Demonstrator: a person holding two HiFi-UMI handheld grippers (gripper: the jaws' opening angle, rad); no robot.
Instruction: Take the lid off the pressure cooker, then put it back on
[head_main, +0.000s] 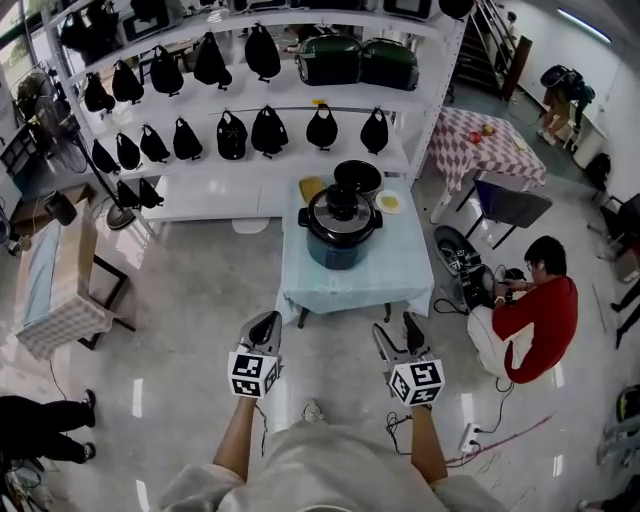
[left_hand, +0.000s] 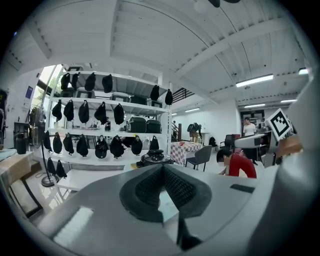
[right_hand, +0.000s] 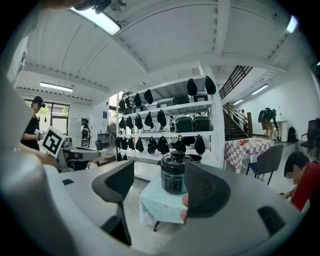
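Observation:
A dark pressure cooker (head_main: 341, 235) stands on a small table with a pale blue cloth (head_main: 400, 272), its lid (head_main: 342, 207) on top with a black knob. The cooker (right_hand: 174, 172) also shows between the right gripper's jaws, far off, and just over the left gripper's pads as the cooker (left_hand: 155, 158). My left gripper (head_main: 266, 327) is held out over the floor short of the table, jaws shut, nothing in them. My right gripper (head_main: 400, 335) is beside it, jaws open and empty.
A black pot (head_main: 357, 177) and a plate (head_main: 390, 202) sit behind the cooker. White shelves (head_main: 250, 150) with black bags stand beyond the table. A person in red (head_main: 530, 310) crouches at right by cables. A checked table (head_main: 480, 145) and a grey chair (head_main: 510, 208) stand farther right.

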